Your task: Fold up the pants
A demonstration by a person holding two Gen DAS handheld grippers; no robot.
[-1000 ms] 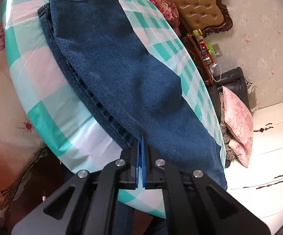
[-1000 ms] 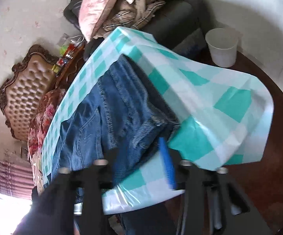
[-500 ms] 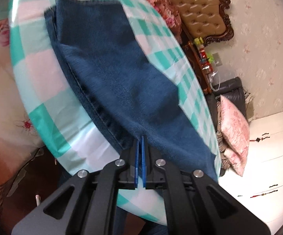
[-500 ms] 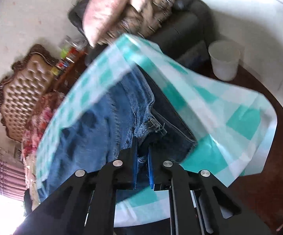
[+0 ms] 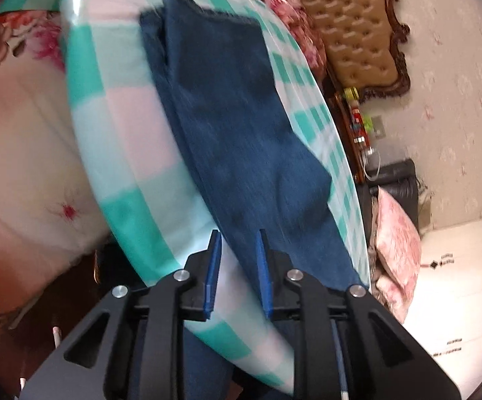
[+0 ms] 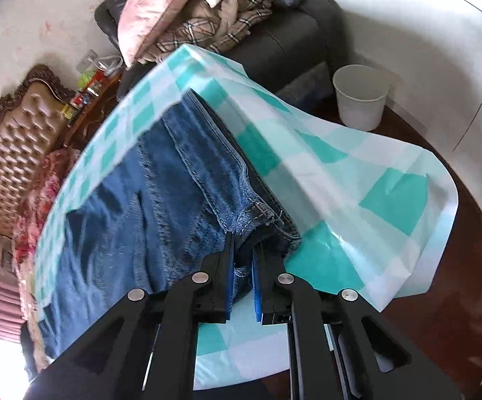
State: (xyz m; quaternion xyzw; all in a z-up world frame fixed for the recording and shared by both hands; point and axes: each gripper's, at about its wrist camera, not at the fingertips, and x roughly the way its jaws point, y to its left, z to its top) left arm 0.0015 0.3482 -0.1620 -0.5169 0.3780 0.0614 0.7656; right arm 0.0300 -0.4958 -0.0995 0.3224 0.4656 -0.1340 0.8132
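While the right gripper (image 6: 241, 260) is angling steeply down, pinching the jeans (image 6: 174, 200) waistband, the left gripper (image 5: 237, 266) is just opening over the jeans' edge.

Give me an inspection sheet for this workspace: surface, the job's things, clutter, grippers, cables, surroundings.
Surface: checked tablecloth draped over the table.
Job's things: jeans lying lengthwise on the cloth, waistband end by the right gripper.
Clutter: nothing seen on the cloth.
Grippers: left gripper has just been opening, jeans edge between its pads, not pressed; right gripper shut on the jeans.
Cables: white cord by the side cabinet.
Surroundings: white bucket, dark sofa, pink cushion, tufted headboard.
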